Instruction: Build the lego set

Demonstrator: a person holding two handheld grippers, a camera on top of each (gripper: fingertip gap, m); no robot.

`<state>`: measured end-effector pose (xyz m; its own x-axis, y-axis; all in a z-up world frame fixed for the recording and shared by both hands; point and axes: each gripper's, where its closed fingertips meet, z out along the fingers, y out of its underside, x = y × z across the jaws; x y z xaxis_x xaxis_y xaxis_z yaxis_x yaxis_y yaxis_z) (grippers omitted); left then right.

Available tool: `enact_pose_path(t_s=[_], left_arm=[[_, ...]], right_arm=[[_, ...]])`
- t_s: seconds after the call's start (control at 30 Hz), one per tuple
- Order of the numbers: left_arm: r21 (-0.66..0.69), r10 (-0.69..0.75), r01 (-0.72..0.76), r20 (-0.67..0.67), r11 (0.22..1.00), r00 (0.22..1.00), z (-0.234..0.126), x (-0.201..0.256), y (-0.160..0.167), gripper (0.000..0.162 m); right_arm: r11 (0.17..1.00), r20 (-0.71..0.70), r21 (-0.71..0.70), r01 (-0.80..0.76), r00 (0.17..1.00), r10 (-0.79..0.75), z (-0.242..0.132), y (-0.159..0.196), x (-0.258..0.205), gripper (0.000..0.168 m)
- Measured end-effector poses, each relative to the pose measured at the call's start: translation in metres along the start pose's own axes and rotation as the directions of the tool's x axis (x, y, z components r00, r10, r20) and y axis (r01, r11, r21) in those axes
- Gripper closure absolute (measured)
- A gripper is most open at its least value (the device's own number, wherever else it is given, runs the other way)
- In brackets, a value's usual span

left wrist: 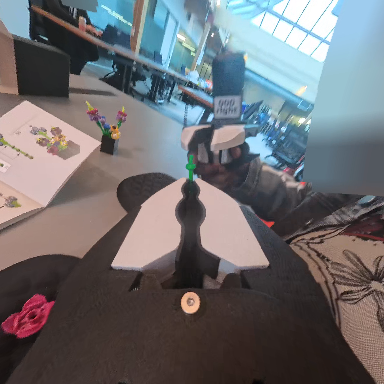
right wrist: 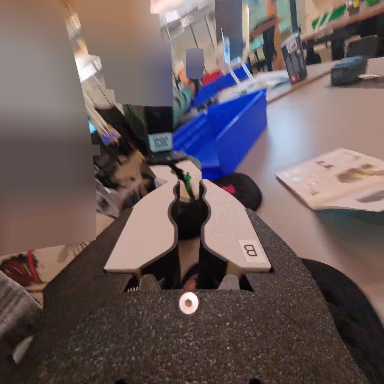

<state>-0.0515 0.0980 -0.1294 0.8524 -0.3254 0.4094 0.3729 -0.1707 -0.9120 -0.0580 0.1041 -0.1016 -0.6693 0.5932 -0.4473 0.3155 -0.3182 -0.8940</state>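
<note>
The left tongs (left wrist: 190, 181) are clamped on a thin green stem piece (left wrist: 190, 167), its long axis running straight out beyond the tips. The right tongs (right wrist: 188, 182) stand slightly apart, the stem (right wrist: 187, 180) just ahead between them. Only the left wrist view shows a flower bouquet in a black pot (left wrist: 108, 129) left of its tongs — and a glossy instruction booklet (left wrist: 41, 149) on the grey worktop (left wrist: 145, 133).

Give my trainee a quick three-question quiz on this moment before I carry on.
1. Which claw holds the green stem: A left, B right, C neither?
2. True or false: the flower bouquet in its black vase lies tipped over on the table.
3. Fill in: the instruction booklet lies ____ (open/closed).

Key: 1 A, the left claw is shut on it and the right claw is open. 2 False, it stands upright. 3 open.
</note>
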Motion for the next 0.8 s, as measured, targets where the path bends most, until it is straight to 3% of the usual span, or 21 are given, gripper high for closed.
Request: enact_pose_path(t_s=[0.13, 0.43, 0.53, 0.8], left_arm=[[0.022, -0.073, 0.075, -0.068, 0.997, 0.995, 0.005, 0.007, -0.002, 0.158], [-0.024, 0.005, -0.006, -0.051, 1.000, 0.999, 0.007, 0.010, 0.003, 0.158], [-0.026, 0.023, -0.024, -0.049, 0.999, 0.999, 0.006, 0.009, -0.002, 0.139], [-0.075, 0.079, -0.085, -0.081, 0.994, 0.994, 0.007, 0.013, -0.003, 0.153]], right_arm=[[0.994, 0.008, 0.106, -0.011, 1.000, 0.010, 0.011, -0.004, 0.001, 0.154], [0.997, 0.032, 0.030, 0.075, 0.997, -0.076, 0.015, 0.004, -0.006, 0.166], [0.996, 0.031, 0.037, 0.082, 0.996, -0.084, 0.012, 0.005, -0.006, 0.166], [0.997, 0.069, 0.043, 0.056, 0.996, -0.059, 0.012, 0.012, -0.010, 0.166]])
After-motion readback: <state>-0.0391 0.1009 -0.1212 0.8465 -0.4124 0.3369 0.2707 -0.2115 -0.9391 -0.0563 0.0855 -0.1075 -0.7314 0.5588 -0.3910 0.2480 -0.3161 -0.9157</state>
